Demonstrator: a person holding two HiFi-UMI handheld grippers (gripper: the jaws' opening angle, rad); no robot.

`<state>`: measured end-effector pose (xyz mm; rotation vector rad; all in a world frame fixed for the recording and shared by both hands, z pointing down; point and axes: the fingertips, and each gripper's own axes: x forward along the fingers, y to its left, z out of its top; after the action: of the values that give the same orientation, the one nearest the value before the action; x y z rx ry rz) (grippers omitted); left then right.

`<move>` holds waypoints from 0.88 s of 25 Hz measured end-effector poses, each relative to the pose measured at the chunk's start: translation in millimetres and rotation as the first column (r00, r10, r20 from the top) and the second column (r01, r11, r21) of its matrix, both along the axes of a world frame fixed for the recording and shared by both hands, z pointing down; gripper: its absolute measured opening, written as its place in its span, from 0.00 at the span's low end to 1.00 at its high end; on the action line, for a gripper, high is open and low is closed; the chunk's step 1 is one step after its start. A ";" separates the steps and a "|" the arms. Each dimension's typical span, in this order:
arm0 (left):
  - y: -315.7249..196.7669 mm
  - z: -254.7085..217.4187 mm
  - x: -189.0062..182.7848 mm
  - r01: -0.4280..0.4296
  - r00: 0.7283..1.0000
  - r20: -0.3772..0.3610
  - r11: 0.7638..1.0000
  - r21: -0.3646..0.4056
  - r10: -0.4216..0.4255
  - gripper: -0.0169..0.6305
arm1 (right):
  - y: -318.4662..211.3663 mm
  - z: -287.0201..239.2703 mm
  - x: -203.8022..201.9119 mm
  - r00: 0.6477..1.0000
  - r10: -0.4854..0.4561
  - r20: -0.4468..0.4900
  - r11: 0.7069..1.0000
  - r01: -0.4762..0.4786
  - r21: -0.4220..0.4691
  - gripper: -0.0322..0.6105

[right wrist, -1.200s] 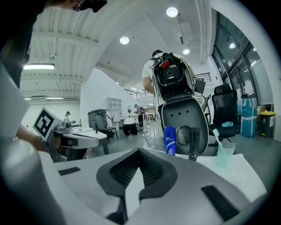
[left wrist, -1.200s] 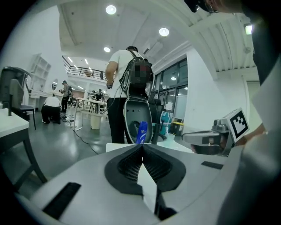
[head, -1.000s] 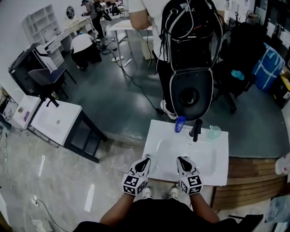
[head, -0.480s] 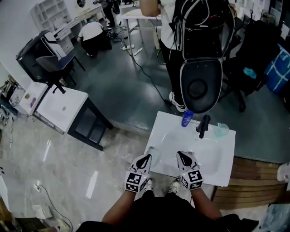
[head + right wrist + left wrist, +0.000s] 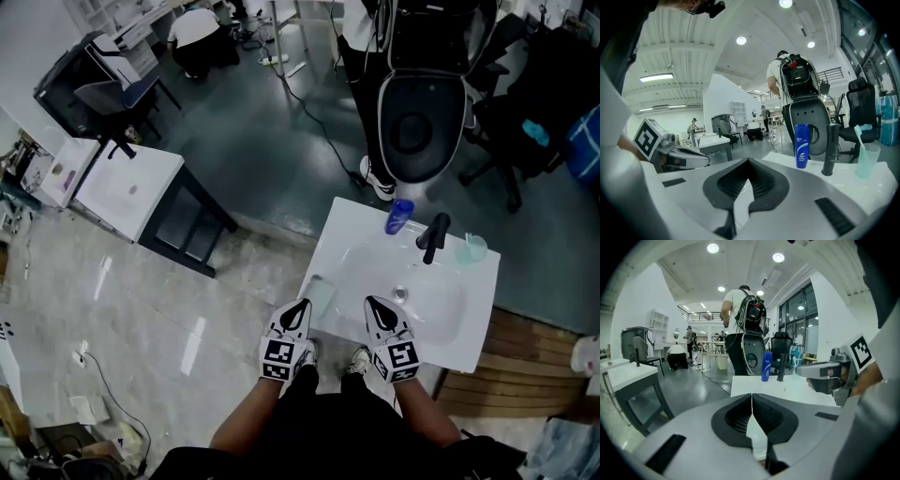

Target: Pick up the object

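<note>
A blue bottle (image 5: 399, 216) stands at the back of a white sink (image 5: 349, 234), next to a black faucet (image 5: 433, 237) and a pale green cup (image 5: 472, 248). A pale flat piece (image 5: 322, 297) lies on the sink's left rim. My left gripper (image 5: 301, 307) and right gripper (image 5: 373, 304) hover side by side over the sink's near edge, both shut and holding nothing. The left gripper (image 5: 752, 395) looks toward the bottle (image 5: 766, 366), with the right gripper beside it. In the right gripper view its jaws (image 5: 748, 161) point left of the bottle (image 5: 801, 145), faucet (image 5: 829, 149) and cup (image 5: 864, 160).
Right behind the sink stands a person (image 5: 375, 28) with a black backpack rig (image 5: 422, 112). A black office chair (image 5: 525, 141) is at the far right and a white table on a dark frame (image 5: 131, 187) at the left. Wooden decking (image 5: 525, 361) borders the sink's right side.
The view has shifted, so the sink now sits higher and nearer in the head view. Both grippers keep their place over the near rim and stay shut.
</note>
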<state>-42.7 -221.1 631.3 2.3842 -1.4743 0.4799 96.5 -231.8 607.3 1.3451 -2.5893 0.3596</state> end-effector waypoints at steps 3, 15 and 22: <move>6.9 8.8 -6.0 0.027 1.000 -0.005 0.999 -0.025 -0.027 0.07 | 4.5 5.8 -3.5 1.000 -0.013 0.003 1.000 0.013 -0.020 0.08; 25.5 62.7 1.6 0.008 0.999 0.050 0.985 -0.173 0.001 0.68 | 7.6 10.3 -4.2 1.000 -0.008 0.016 1.000 0.008 -0.021 0.08; 16.3 94.2 0.2 0.014 0.996 0.088 0.964 -0.266 0.009 0.73 | 13.2 17.5 -7.4 0.998 -0.020 0.057 0.997 0.024 -0.080 0.08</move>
<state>-42.4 -204.8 725.5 2.1743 -1.3513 0.7420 89.1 -218.6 624.8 1.2969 -2.6024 0.4998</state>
